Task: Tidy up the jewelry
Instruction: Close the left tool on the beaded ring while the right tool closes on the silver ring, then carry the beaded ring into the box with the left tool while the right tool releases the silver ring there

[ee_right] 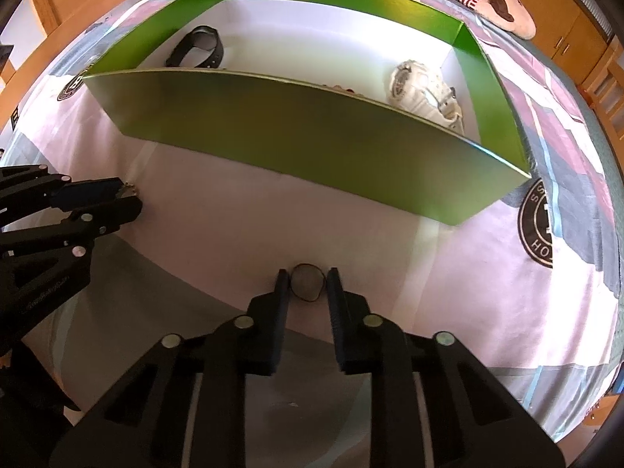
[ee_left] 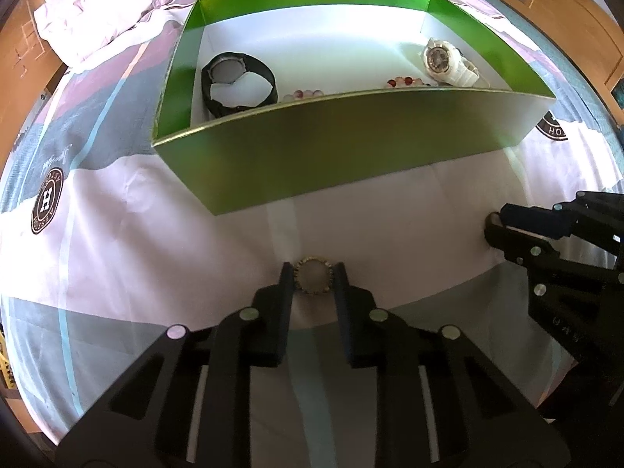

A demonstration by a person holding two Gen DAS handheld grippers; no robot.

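Left claw point(ee_left: 314, 273) pinches a gold beaded ring point(ee_left: 314, 275) between its tips, low over the bedsheet point(ee_left: 117, 273). Right claw point(ee_right: 308, 279) grips a dark thin ring point(ee_right: 308, 283) likewise. Ahead of both: green box point(ee_left: 351, 144) holding black watch point(ee_left: 238, 82), white watch point(ee_left: 448, 62), beads point(ee_left: 401, 82).

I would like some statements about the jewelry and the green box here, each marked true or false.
1. The black watch lies inside the green box. True.
2. The white watch lies on the bedsheet outside the box. False: it is inside the box, at the end opposite the black watch.
3. The left tool has a gold ring between its fingers. True.
4. The right tool has a beaded bracelet between its fingers. False: a thin dark ring sits there.
5. The box is closed with a lid. False: it is open on top.
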